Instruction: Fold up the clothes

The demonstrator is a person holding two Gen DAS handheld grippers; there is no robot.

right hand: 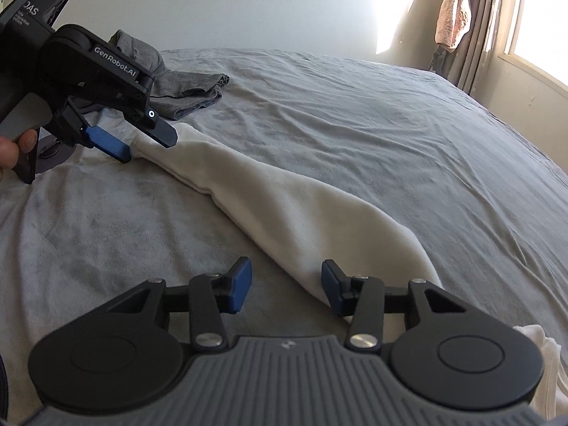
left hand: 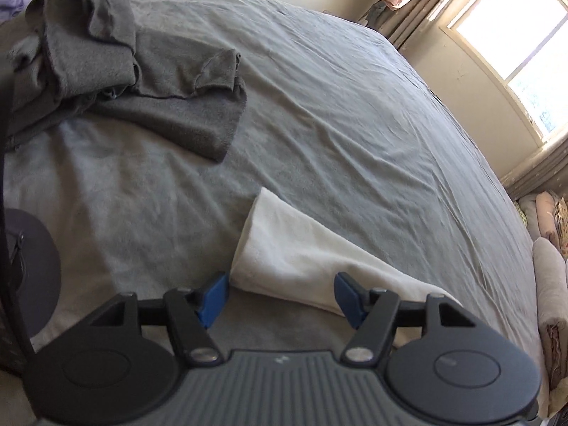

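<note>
Left wrist view. My left gripper (left hand: 280, 298) hangs over the grey bedsheet (left hand: 355, 124) with its jaws spread and nothing pinched. The near end of the white garment (left hand: 284, 248) lies just ahead of the blue pads (left hand: 213, 298), reaching in between them without either pad pressing on it. I judge this placement to be a line-up on one end of the cloth before a pinch. The white fabric looks soft and fleecy, doubled into a long tapering strip with a rounded far end. Well beyond the jaws, to their left, a heap of dark grey clothes (left hand: 124, 71) sits rumpled, knit-textured, one short sleeve showing. The sheet is thin and finely creased.

Right wrist view. My right gripper (right hand: 285, 287) likewise stands with jaws parted, holding nothing. The white garment's (right hand: 284, 206) other end runs under the right-hand pad and off to that side; bare sheet lies between the pads. Far ahead and left of these jaws, the left gripper (right hand: 142, 142) brackets the strip's narrow tip; whether it touches the tip, I cannot tell. The two tools thus sit at opposite ends, presumably so I can lift and fold the strip end to end.
</note>
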